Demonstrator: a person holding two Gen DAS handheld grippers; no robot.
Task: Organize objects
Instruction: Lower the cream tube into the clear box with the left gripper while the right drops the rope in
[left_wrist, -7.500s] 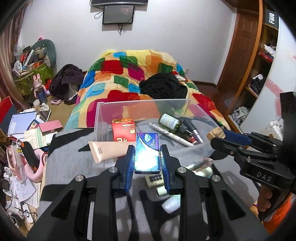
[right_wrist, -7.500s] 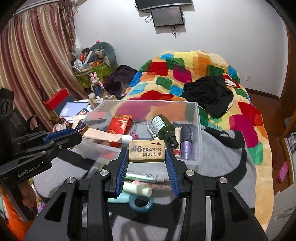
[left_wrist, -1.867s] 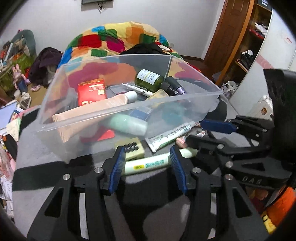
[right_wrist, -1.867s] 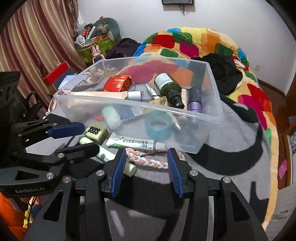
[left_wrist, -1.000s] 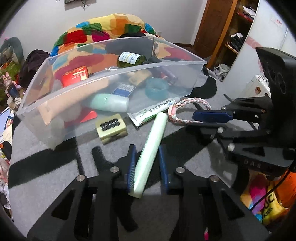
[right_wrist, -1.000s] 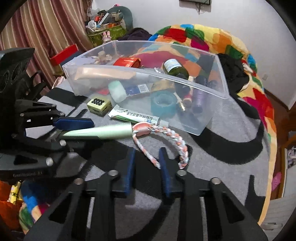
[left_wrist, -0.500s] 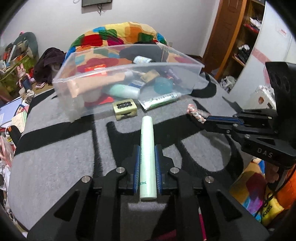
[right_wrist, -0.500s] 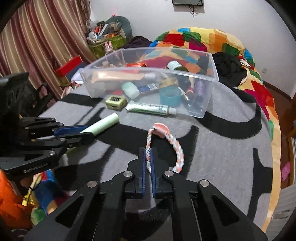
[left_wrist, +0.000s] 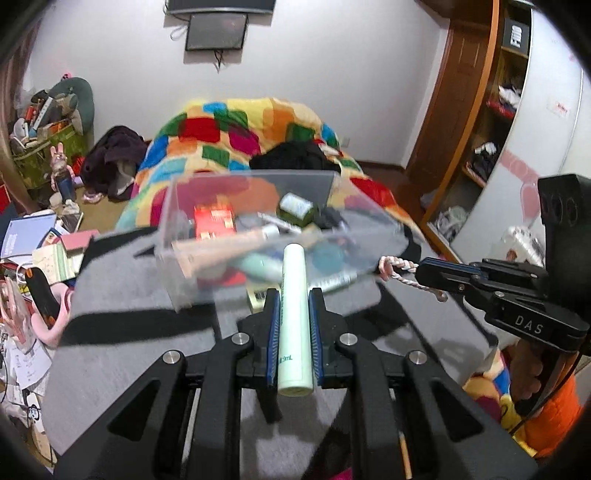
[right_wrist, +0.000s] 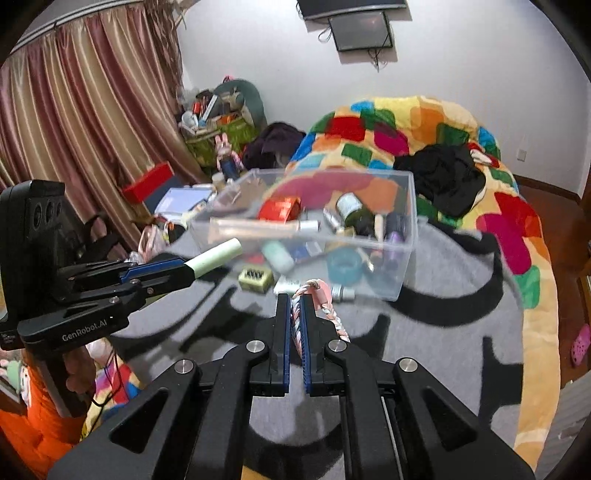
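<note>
In the left wrist view, the left hand-held gripper (left_wrist: 294, 325) is seen low in the centre, its blue pads closed tight on a pale green cylindrical tube (left_wrist: 294, 314) that is pointed up the frame. Beyond it, at mid-frame, a clear plastic storage bin (left_wrist: 177, 273) filled with toiletries is blurred. At the right edge, the right hand-held gripper (left_wrist: 421, 271) is shown.

In the right wrist view, the right hand-held gripper (right_wrist: 295, 317) is closed almost fully on a pink-and-white braided cord loop (right_wrist: 325, 299). The cord appears raised off the grey and black patterned tabletop (right_wrist: 443, 332), below the bin (right_wrist: 406, 236).
</note>
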